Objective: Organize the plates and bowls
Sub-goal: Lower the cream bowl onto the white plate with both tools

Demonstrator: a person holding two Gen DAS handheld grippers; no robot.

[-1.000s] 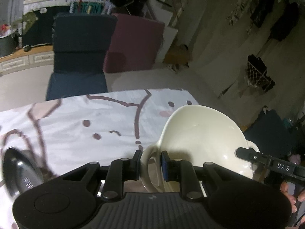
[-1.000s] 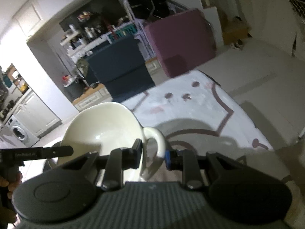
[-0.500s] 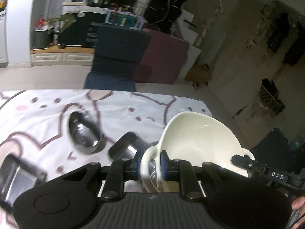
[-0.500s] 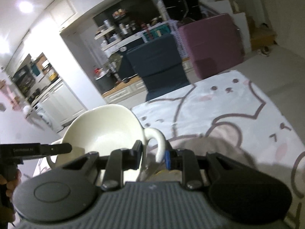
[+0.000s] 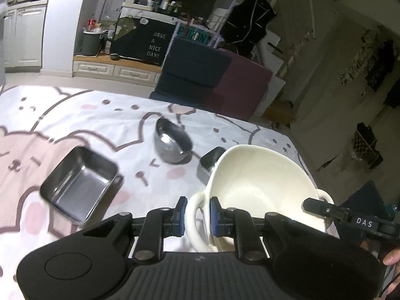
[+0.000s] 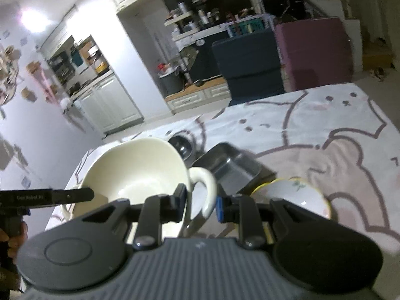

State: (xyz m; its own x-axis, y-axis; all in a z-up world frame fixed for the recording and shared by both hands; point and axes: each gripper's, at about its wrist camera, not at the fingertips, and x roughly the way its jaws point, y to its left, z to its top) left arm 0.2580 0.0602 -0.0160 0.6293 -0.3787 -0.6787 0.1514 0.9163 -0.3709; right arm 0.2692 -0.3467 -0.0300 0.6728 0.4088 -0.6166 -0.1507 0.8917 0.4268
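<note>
A cream bowl (image 5: 260, 182) with a loop handle on each side hangs above the table, carried between both grippers. My left gripper (image 5: 197, 212) is shut on its near handle. At the bowl's far side a finger (image 5: 322, 206) of the right gripper reaches the other handle. In the right wrist view my right gripper (image 6: 200, 202) is shut on the handle of the same cream bowl (image 6: 140, 175). Below it sit a steel tray (image 6: 230, 167), a round steel bowl (image 6: 182, 145) and a small floral bowl (image 6: 295, 197) with a yellow rim.
On the bear-print tablecloth (image 5: 50, 115) lie a square steel tray (image 5: 80, 187), a round steel bowl (image 5: 172, 142) and another steel tray (image 5: 212, 160), half hidden by the cream bowl. A dark blue chair (image 5: 195, 70) and a maroon one (image 5: 240, 87) stand past the far edge.
Both grippers have carried the cream bowl sideways over the table, still gripping its handles. The steel trays, steel bowl and floral bowl have come into view beneath it.
</note>
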